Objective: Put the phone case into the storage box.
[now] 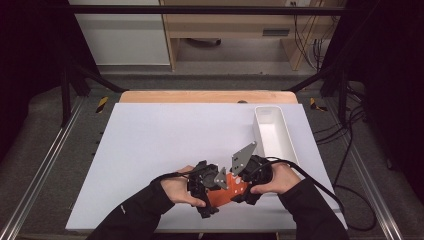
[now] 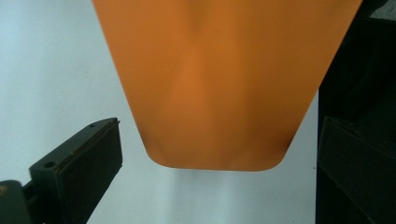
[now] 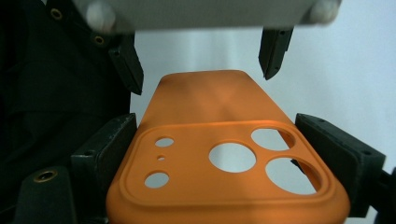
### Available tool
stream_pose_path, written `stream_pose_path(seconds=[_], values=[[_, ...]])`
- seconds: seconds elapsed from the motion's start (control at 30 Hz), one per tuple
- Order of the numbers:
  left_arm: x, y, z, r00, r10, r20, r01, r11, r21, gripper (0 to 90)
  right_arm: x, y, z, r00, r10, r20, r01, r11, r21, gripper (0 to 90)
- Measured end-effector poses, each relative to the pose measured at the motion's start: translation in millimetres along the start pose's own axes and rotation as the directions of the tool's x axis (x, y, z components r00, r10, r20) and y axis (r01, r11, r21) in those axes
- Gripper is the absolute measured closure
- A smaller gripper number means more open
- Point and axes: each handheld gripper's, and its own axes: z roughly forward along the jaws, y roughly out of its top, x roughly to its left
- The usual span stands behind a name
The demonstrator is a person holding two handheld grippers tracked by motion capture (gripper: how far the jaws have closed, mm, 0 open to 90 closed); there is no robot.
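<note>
While both hands hold their tools close together near the front edge of the counter (image 1: pixel 150 145), the right tongs (image 3: pixel 229 154) have their two black jaws set on either side of the camera-cutout end of an orange phone case (image 3: pixel 224 177), and the pads look pressed to its edges, so they appear clenched on it. Across from them the left tongs (image 2: pixel 210 163) sit with jaws spread apart, released, the rounded plain end of the case reaching in between them without touching either pad. From the high view the case (image 1: pixel 231 192) lies low over the white counter between the two tools, with the left tongs (image 1: pixel 210 186) and right tongs (image 1: pixel 239 181) meeting over it. Farther out, a long white tray (image 1: pixel 287 131) rests on the counter's right side, just beyond the right hand (image 1: pixel 272 179); the left hand (image 1: pixel 180 190) sits beside it.
</note>
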Motion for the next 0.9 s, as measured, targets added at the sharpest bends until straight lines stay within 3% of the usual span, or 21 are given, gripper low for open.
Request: stream_pose_path(seconds=[0.27, 0.9], values=[[-0.8, 5.9, 9.5, 0.9994, 0.027, -0.023, -0.026, 0.9984, 0.05, 0.7, 0.0, 2.4, 2.7, 1.0, 0.002, 0.005, -0.002, 1.0, 0.005, 16.2], [-1.8, 14.3, 14.7, 0.9991, 0.028, -0.032, -0.025, 0.997, 0.073, 12.7, 0.7, 4.7, 6.8, 1.0, 0.003, 0.004, -0.004, 1.0, 0.019, 16.2]])
